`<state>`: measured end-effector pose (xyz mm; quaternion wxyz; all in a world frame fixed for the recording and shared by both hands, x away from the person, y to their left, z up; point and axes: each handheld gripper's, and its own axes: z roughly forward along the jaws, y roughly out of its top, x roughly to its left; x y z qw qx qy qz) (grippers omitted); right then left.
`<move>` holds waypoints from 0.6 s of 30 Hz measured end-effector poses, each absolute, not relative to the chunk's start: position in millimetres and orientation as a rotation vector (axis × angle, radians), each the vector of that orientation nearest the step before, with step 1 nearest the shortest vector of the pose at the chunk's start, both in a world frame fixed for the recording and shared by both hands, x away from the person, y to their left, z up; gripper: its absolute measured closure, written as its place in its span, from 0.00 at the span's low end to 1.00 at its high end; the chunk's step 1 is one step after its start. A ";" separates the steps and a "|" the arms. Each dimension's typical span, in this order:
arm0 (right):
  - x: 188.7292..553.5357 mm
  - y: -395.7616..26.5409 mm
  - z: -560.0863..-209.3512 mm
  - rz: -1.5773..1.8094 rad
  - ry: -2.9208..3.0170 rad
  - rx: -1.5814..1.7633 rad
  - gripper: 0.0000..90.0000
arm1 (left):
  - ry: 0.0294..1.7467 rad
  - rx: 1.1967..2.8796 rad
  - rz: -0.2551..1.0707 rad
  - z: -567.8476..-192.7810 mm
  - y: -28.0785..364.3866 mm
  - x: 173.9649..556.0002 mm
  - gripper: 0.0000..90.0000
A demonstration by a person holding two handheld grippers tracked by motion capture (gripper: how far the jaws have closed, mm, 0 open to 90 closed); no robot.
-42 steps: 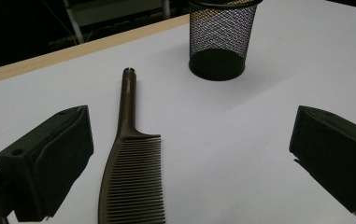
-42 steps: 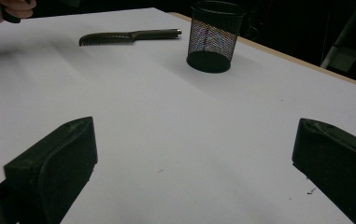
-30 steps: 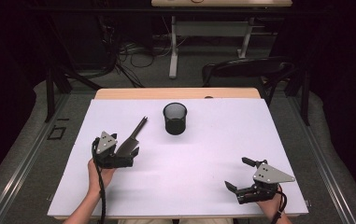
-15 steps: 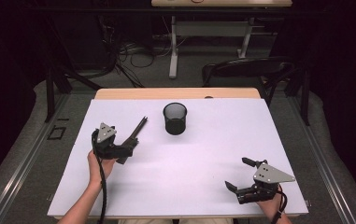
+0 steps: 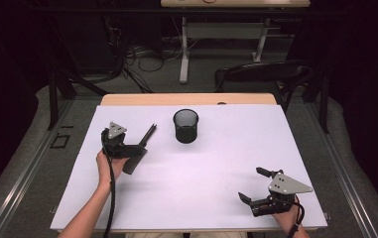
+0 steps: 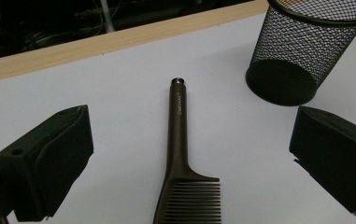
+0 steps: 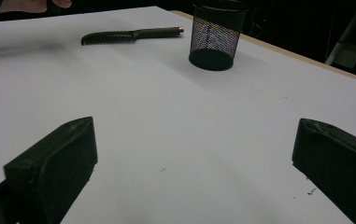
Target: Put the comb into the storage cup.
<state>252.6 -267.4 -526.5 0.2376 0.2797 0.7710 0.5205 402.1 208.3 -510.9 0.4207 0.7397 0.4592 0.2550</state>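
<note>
Right gripper: near right of the table, jaws spread wide, holding nothing. Left gripper: farther back on the left, jaws wide open either side of the dark comb, not touching it. The comb lies flat, handle pointing far. Mesh pen cup: upright, far centre, just right of the handle tip.

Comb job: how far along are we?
Early. Done: nothing placed; the black mesh wire cup looks empty. In hand: the left gripper is over the dark brown plastic comb with its jaws wide open either side, nothing grasped; the comb lies flat on the white table. The right gripper is open, idle near the table's near right corner. Left, probably: close on the comb, lift it, put it in the cup.
</note>
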 end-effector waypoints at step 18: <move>252.9 -267.8 -526.9 1.428 2.119 0.766 0.00 | 1.218 1.880 0.646 -503.1 203.4 439.5 0.41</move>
